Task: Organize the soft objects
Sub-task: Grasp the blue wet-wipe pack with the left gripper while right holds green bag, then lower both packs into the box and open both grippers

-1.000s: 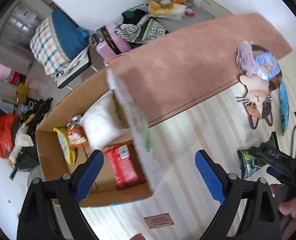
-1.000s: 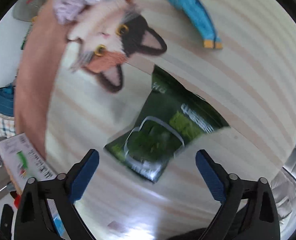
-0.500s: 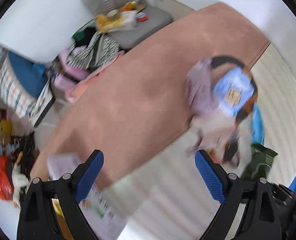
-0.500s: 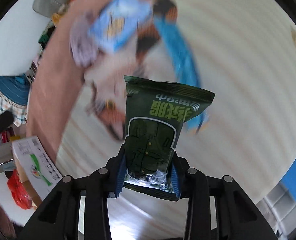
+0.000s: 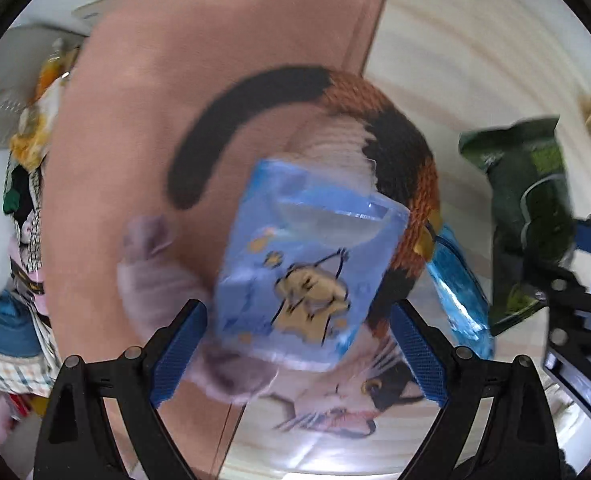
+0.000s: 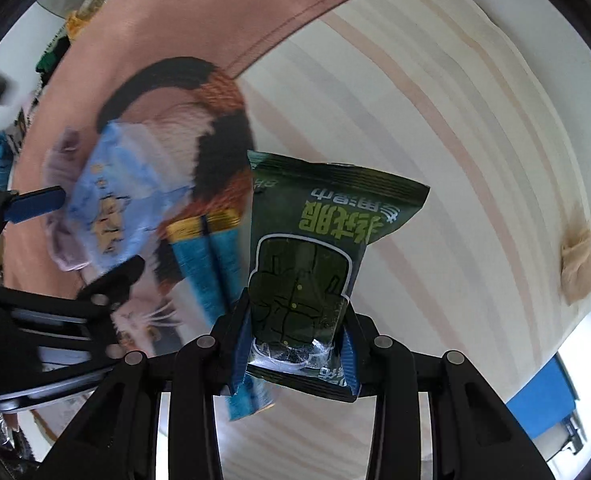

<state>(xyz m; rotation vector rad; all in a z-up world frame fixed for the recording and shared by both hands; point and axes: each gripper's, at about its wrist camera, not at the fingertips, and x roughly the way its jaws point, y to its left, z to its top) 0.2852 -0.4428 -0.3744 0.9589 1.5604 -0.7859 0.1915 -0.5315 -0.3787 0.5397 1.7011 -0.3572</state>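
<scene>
My left gripper (image 5: 299, 344) is open and points down over a light blue packet with a cartoon print (image 5: 307, 272); its blue pads stand either side of the packet without touching it. The packet lies on a lilac cloth (image 5: 155, 276) and a cat-shaped mat (image 5: 399, 148). My right gripper (image 6: 295, 344) is shut on the lower end of a dark green packet (image 6: 319, 248), held clear of the floor. The right wrist view also shows the light blue packet (image 6: 115, 184) and the left gripper (image 6: 75, 240) over it. The green packet (image 5: 527, 208) appears at the right of the left wrist view.
A long blue packet with a gold end (image 6: 203, 264) lies beside the cat mat. The pink rug (image 5: 175, 80) borders the striped wood floor (image 6: 435, 120). A beige scrap (image 6: 579, 264) lies at the right. Clothes and bags (image 5: 27, 200) pile along the left.
The right gripper shut on the green packet and lifted it off the floor. The left gripper swung from the cardboard box across the rug and came down over the light blue packet.
</scene>
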